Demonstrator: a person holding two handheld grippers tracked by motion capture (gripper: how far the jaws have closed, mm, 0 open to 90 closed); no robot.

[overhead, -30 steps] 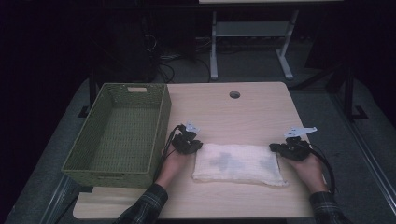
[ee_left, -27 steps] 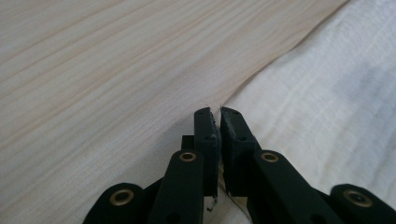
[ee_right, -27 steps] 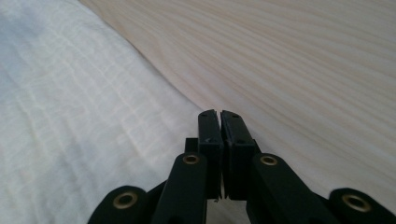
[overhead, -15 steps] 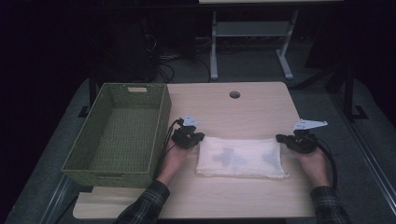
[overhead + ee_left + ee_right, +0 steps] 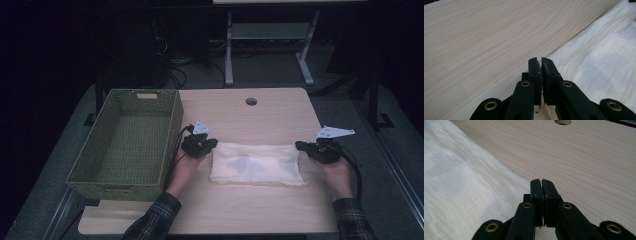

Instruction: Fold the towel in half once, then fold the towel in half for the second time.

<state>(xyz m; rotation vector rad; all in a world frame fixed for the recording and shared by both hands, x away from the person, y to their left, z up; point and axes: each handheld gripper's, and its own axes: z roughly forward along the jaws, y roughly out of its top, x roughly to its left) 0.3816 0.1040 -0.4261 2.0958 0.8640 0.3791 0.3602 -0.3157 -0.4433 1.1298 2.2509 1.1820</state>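
Note:
A white cloth lies spread across the middle of the wooden table. My left gripper is at the cloth's far left corner and my right gripper at its far right corner. In the left gripper view the black jaws are pressed together with the cloth's edge running into them. In the right gripper view the jaws are likewise shut, and the cloth meets them from the left. The pinched corners themselves are hidden by the jaws.
A green woven basket, empty, stands on the table's left side, close to my left hand. A round cable hole sits near the table's far edge. Beyond the table are a dark floor and the legs of a white stand.
Both hands have moved up and away from the near edge. The cloth's far edge has gone with them, and the cloth now lies farther from the near edge.

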